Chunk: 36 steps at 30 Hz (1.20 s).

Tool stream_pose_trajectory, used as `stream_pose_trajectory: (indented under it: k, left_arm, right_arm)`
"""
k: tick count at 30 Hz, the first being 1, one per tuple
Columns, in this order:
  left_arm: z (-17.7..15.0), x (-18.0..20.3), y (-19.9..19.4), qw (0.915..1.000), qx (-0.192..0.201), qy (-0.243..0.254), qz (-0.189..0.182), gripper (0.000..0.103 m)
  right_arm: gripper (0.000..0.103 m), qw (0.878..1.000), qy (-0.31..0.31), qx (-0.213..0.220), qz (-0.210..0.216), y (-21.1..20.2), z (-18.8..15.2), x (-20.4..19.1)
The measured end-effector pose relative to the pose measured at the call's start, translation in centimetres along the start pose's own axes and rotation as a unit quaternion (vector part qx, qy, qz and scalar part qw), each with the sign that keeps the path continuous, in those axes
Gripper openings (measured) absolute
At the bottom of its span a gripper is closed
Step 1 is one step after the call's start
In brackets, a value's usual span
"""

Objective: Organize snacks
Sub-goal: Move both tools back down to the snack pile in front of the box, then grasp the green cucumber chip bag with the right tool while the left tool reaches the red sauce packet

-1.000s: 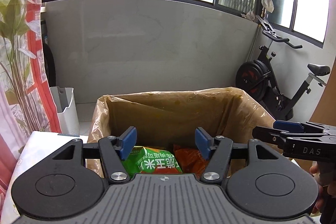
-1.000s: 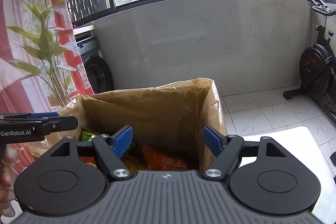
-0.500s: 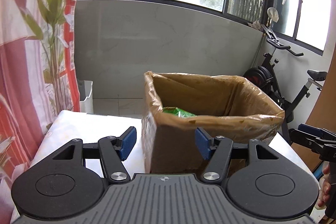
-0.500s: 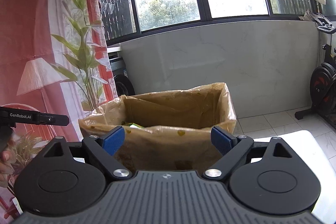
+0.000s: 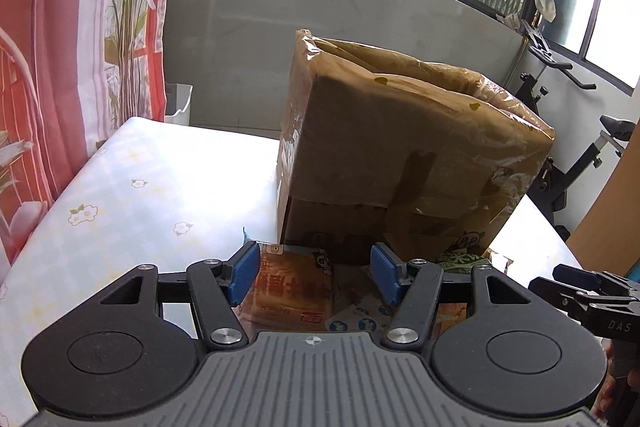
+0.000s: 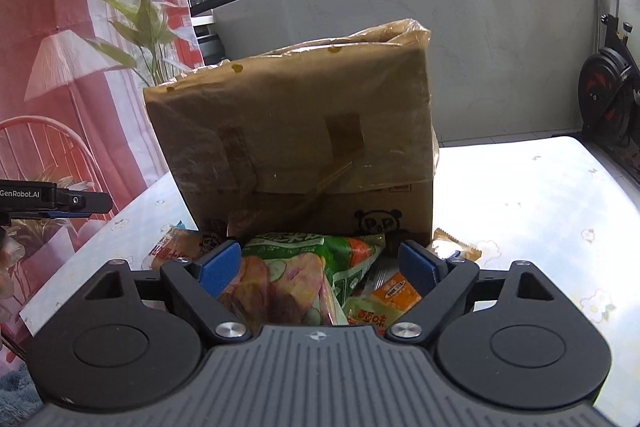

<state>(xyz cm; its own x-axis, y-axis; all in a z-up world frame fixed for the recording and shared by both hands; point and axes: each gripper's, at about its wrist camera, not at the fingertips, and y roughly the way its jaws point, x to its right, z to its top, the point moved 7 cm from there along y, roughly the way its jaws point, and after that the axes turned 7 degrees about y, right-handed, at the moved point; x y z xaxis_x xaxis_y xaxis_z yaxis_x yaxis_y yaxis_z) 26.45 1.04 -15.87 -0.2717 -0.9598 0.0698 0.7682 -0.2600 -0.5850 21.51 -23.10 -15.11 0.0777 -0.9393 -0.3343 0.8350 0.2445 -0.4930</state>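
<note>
Left wrist view: the left gripper [image 5: 314, 277] fills the lower frame, its jaws standing apart with nothing pressed between the blue pads. Below the gap lies an orange snack packet [image 5: 290, 291] on the surface [image 5: 160, 187], which carries a pale floral cloth. A cardboard box [image 5: 400, 155] lined with a brown plastic bag stands just beyond the packet, centre to right of frame. A green snack packet [image 5: 460, 259] shows at the box's lower right corner. The right gripper [image 5: 576, 287] enters at the lower right edge.

Right wrist view: the right gripper [image 6: 320, 265] occupies the lower frame. Its jaws are closing but wide apart; the pads press on nothing. A green snack packet [image 6: 304, 267] lies under the gap, its far end against the foot of the cardboard box [image 6: 296, 147] at frame centre. An orange snack packet [image 6: 176, 247] lies lower left of it and a small orange sachet [image 6: 394, 293] lower right, beside the right pad. A tan wrapper [image 6: 456, 245] lies at the box's right corner. The left gripper [image 6: 68, 203] shows at the left edge.

A red curtain [image 6: 80, 67] hangs at the left; an exercise bike [image 6: 612, 87] stands at the right edge.
</note>
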Motion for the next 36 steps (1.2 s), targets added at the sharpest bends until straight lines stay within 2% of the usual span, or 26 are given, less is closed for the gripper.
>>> stream_pose_trajectory:
  k: [5,10,15,19,28,36]
  left_arm:
    - [-0.1,0.0,-0.1,1.0,0.004,0.001,0.001,0.063]
    - [-0.5,0.0,-0.2,0.9999,0.003,-0.006,0.012,0.063]
    - [-1.0,-0.6,-0.2,0.9996,0.0,-0.021,0.017,0.063]
    - [-1.3,-0.9,-0.1,0.9994,-0.004,-0.03,0.02,0.063]
    - [-2.6,-0.9,0.8,0.9989,-0.017,-0.042,0.014,0.063]
    - [-4.0,0.5,1.6,0.9989,-0.035,-0.032,0.0,0.063]
  right_arm:
    - [0.088,1.0,-0.003,-0.017,-0.004,1.2,0.4,-0.6]
    - [0.089,0.999,0.001,-0.048,0.001,4.4,0.8,-2.3]
    - [0.089,0.997,-0.002,-0.073,-0.029,8.0,0.9,-3.8]
    - [0.089,0.99,-0.033,-0.107,-0.084,10.2,-0.1,-3.5]
    - [0.088,0.988,0.036,-0.14,-0.058,9.0,-3.4,-1.1]
    - [0.071,0.993,0.054,-0.101,-0.02,6.7,-3.8,-0.5]
